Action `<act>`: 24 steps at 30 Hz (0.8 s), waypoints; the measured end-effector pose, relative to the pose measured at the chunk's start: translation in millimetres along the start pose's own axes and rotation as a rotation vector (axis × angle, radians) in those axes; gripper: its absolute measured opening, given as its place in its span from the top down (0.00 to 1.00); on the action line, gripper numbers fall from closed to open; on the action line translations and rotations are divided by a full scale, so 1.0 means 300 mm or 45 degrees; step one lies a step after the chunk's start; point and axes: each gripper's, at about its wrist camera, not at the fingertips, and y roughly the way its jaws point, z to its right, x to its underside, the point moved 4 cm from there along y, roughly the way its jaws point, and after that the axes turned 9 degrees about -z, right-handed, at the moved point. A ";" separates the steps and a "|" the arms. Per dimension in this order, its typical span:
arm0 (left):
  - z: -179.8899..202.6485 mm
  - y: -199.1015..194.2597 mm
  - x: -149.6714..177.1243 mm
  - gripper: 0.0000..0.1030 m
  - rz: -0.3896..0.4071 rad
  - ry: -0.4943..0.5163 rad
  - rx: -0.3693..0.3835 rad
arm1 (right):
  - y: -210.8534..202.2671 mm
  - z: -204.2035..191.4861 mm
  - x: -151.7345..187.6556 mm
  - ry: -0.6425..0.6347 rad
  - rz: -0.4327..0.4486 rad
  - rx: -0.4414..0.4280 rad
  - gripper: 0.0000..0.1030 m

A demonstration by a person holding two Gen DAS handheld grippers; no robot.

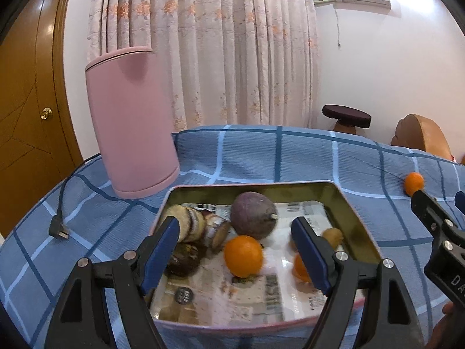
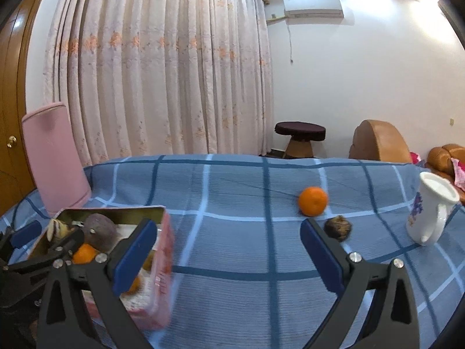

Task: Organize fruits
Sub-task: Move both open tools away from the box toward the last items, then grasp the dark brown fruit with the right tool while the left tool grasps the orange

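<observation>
A pink tin [image 1: 353,218] lined with newspaper holds a purple round fruit [image 1: 252,215], an orange [image 1: 243,256], a second orange [image 1: 299,267] half hidden by a finger, a small brown fruit [image 1: 332,234], striped slices [image 1: 191,224] and a dark lump [image 1: 184,258]. My left gripper [image 1: 235,224] hangs open over the tin, its pads clear of the fruit. My right gripper [image 2: 229,226] stands wide open above the cloth, holding nothing. A loose orange [image 2: 313,200] and a dark brown fruit [image 2: 338,228] lie just beyond its right finger. The tin [image 2: 162,250] sits at its left.
A blue checked cloth [image 2: 232,192] covers the table. A tall pink cylinder [image 1: 130,122] stands behind the tin at the left, with a black plug and cable [image 1: 58,226] beside it. A white jug [image 2: 430,212] stands at the far right. Curtains, a stool and brown seats lie beyond.
</observation>
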 end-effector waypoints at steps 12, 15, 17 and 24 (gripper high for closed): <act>0.198 -0.054 0.030 0.22 0.009 0.106 0.084 | -0.045 0.219 0.021 0.028 -0.013 0.091 0.02; 0.263 -0.070 0.037 0.22 0.013 0.155 0.123 | -0.054 0.285 0.031 0.045 -0.032 0.114 0.02; 0.314 -0.080 0.043 0.22 0.012 0.194 0.151 | -0.062 0.344 0.037 0.061 -0.041 0.148 0.02; 0.498 -0.097 0.061 0.22 -0.017 0.292 0.221 | -0.056 0.549 0.058 0.191 -0.118 0.217 0.02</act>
